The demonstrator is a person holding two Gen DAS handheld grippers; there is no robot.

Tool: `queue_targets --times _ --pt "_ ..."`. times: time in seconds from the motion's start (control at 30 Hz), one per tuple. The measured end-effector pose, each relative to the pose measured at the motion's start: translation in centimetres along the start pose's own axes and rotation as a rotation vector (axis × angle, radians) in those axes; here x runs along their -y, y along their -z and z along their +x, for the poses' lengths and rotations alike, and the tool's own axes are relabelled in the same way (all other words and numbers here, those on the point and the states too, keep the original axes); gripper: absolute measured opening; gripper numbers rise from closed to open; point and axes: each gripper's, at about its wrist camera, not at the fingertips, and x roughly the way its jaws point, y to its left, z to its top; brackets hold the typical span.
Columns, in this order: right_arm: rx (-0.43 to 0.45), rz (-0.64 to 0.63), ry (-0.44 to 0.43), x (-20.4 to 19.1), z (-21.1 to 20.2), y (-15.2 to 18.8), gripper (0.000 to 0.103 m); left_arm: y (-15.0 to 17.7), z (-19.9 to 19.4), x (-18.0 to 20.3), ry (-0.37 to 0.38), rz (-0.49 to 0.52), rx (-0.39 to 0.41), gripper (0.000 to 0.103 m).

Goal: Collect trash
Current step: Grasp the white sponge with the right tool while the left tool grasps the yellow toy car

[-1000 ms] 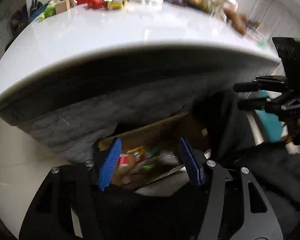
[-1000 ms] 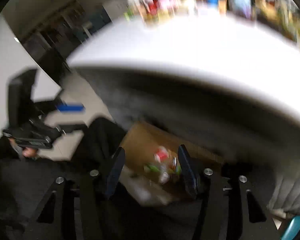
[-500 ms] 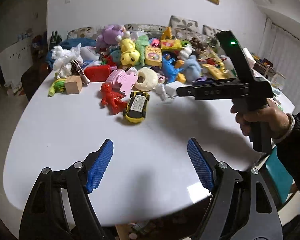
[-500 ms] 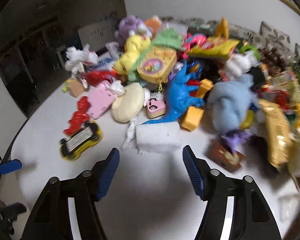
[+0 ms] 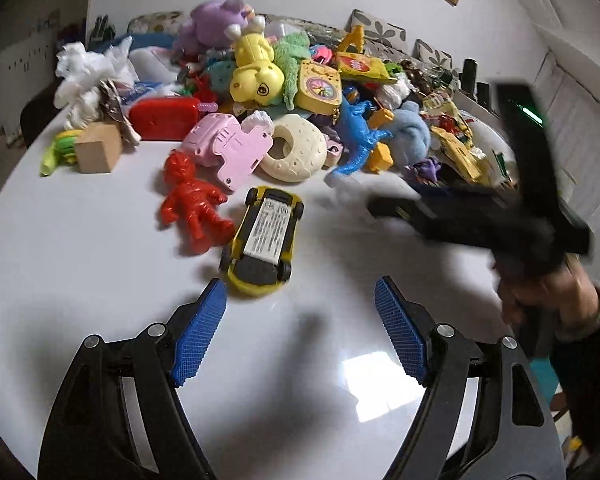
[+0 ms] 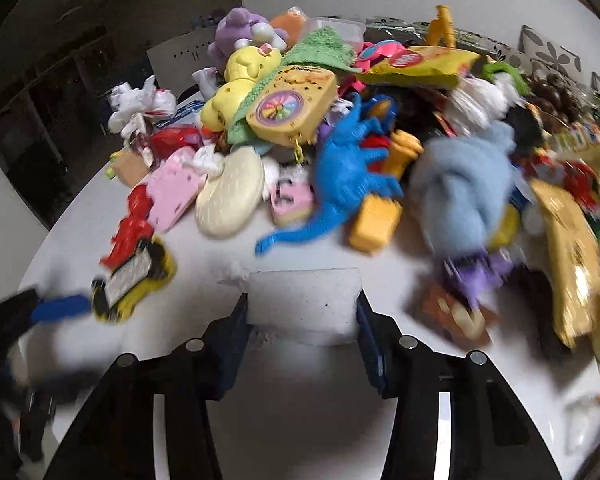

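Closing your right gripper around the white foam block; your left gripper hung wide open, empty, above the tabletop.

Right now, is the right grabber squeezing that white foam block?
Touching. In the right wrist view, the right gripper has just been closing, and both pads meet the sides of the white foam block.

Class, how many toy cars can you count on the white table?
1: a yellow toy car lying upside down at the pile's near edge, beside the red figure. Others may be buried in the pile.
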Motion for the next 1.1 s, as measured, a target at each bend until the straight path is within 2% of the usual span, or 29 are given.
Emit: queue_targets --times 0.07,0.17,0.3,0.57,0.63,0.7,0.77,0.97,1.1 --pt "0.005 0.003 -0.016 0.4 -1.4 1.5 0.049 -0.6 0.8 0.0 -0.002 -0.015 -0.02 0.075" --pt "0.007 0.013 -0.022 1.1 -2.8 3.5 0.05 -1.7 2.1 -0.2 -0.044 -0.049 -0.039 0.075" --pt "0.012 0.023 -0.035 1.8 -4.3 5.5 0.05 -2.8 3.1 -0.2 -0.091 -0.04 -0.046 0.075" --pt "0.02 0.041 -0.066 1.9 -4.3 5.6 0.05 -4.3 6.0 1.3 -0.217 0.127 -0.086 0.082" --pt "0.018 0.051 -0.076 1.9 -4.2 5.5 0.05 -4.7 6.4 1.5 -0.217 0.134 -0.09 0.082" --pt "0.017 0.063 -0.087 1.9 -4.2 5.5 0.05 -4.7 6.3 1.6 -0.208 0.151 -0.09 0.073" --pt "0.017 0.068 -0.087 1.9 -4.2 5.5 0.05 -4.3 5.7 1.9 -0.197 0.169 -0.081 0.038" --pt "0.019 0.07 -0.086 1.2 -4.2 5.4 0.05 -2.4 3.3 1.5 -0.192 0.11 -0.059 0.038" --pt "0.044 0.055 -0.098 0.1 -5.5 5.7 0.05 -0.3 -1.2 1.7 -0.134 0.056 -0.002 0.038"
